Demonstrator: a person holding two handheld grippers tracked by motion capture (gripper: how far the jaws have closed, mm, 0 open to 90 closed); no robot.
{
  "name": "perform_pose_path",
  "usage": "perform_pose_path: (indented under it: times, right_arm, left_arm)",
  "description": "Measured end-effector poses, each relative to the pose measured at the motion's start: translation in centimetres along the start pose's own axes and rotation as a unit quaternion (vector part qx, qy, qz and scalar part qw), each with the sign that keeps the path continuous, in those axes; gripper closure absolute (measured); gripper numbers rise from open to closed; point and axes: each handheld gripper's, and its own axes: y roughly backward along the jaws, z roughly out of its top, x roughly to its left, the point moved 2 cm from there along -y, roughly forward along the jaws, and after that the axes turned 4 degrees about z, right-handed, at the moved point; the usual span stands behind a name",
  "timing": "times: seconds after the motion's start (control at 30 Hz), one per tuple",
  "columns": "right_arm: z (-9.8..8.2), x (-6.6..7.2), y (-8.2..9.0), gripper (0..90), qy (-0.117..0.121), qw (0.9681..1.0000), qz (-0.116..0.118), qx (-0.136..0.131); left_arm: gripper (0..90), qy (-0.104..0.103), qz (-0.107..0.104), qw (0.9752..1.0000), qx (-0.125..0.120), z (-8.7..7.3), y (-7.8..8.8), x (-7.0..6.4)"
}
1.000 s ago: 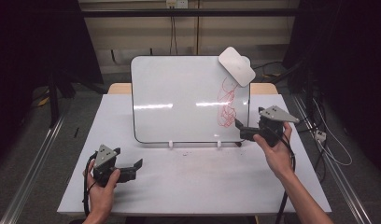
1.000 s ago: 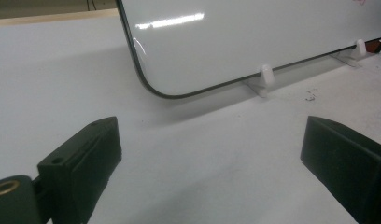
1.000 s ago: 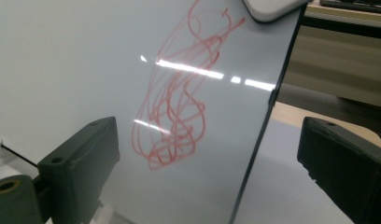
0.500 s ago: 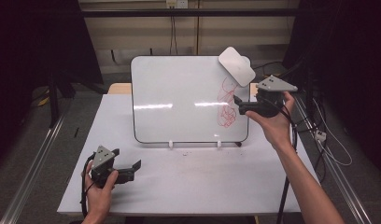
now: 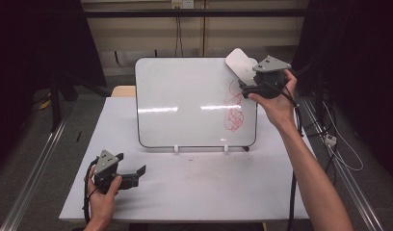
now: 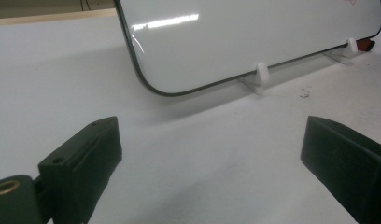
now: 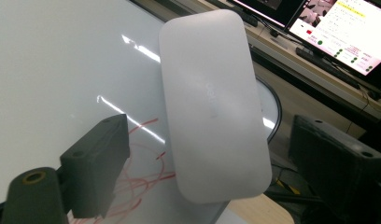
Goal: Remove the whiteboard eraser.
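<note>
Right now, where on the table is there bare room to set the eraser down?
The white table lies bare in front of the whiteboard, from its white feet to the near edge, right of the left hand-held gripper. It is crowded at the board's top right corner, where the right hand-held gripper meets the eraser above the red scribble.

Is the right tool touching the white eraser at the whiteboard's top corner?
Apart. In the right gripper view the eraser sits between the right tool's jaws, with gaps both sides.

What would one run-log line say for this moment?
right gripper: closing around eraser, not yet gripping | left gripper: open above table | whiteboard: red scribble unerased
</note>
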Motion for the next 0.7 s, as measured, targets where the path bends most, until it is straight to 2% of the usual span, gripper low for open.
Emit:
perform_pose_path:
  times: [0.13,0.23,0.33,0.43,0.7]
  right_arm:
    - [0.5,-0.2,-1.0,17.2,0.019,0.9998,-0.005,0.011]
    - [0.7,-0.2,-1.4,18.1,0.023,0.9997,-0.002,0.012]
    - [1.1,-0.1,-2.3,21.1,0.044,0.9987,-0.003,0.026]
    - [1.3,-0.1,-2.9,21.7,0.060,0.9975,-0.013,0.036]
    - [1.3,0.1,-3.7,23.8,0.074,0.9961,-0.014,0.046]
  left_arm:
    - [5.2,0.003,0.001,1.0000,0.001,0.0,0.1,0.1]
    - [5.3,0.004,-0.001,1.0000,0.001,-0.1,0.1,0.1]
    - [5.2,0.003,-0.002,1.0000,0.005,-0.1,0.0,0.1]
    - [5.3,0.003,-0.003,1.0000,0.003,-0.1,0.0,0.0]
    - [5.2,0.002,0.000,1.0000,0.004,-0.1,0.1,0.2]
